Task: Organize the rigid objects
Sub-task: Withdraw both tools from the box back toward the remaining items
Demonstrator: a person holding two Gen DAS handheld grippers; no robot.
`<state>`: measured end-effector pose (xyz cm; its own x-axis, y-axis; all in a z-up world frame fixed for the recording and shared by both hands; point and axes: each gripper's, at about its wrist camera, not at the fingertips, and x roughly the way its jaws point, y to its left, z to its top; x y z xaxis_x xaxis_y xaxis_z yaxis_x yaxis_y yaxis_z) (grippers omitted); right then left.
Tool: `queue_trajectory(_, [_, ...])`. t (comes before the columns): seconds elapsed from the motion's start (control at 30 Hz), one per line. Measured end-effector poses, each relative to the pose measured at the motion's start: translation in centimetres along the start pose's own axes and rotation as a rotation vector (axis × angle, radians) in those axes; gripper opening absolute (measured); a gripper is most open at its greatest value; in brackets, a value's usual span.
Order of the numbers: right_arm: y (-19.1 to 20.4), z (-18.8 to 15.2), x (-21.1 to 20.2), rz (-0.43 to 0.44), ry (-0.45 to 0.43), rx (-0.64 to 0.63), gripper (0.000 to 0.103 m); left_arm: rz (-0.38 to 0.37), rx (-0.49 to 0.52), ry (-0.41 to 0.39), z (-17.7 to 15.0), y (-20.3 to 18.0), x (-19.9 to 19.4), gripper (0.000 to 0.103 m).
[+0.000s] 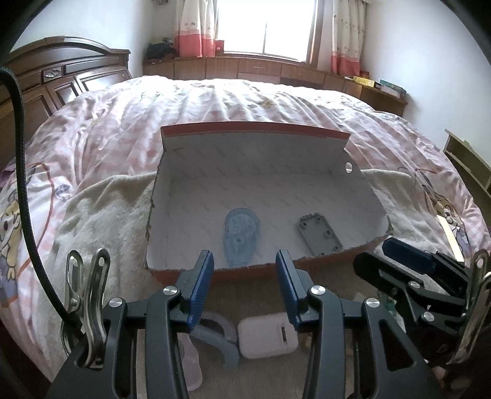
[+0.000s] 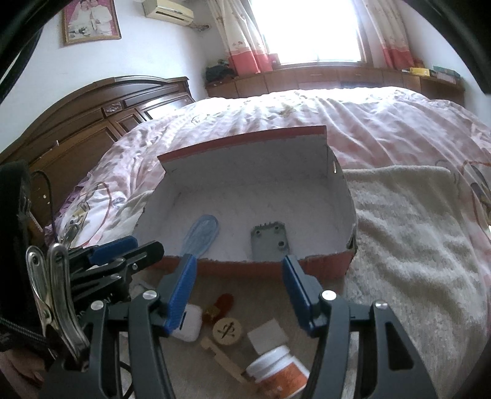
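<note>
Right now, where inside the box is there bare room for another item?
In the box, the floor behind the blue piece and grey plate is bare, as is the left side. Crowded: the mat in front, near the white case.

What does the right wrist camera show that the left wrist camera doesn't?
Only the right wrist view shows the white jar with an orange label, the round wooden disc, the small red bottle and the framed picture. Only the left wrist view shows the grey curved piece. Both show the open box, the blue plastic piece, the grey plate and the white case.
</note>
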<state>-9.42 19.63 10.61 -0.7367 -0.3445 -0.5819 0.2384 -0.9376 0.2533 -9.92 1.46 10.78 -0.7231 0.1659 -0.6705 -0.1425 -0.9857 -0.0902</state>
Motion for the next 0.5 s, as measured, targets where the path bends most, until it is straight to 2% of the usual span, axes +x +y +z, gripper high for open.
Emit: queue_trajectory(0.5, [0.6,-2.5,-2.0,0.0,0.012,0.013,0.061,-0.001,-0.012,0.002,-2.4,0.0,-2.2,0.043])
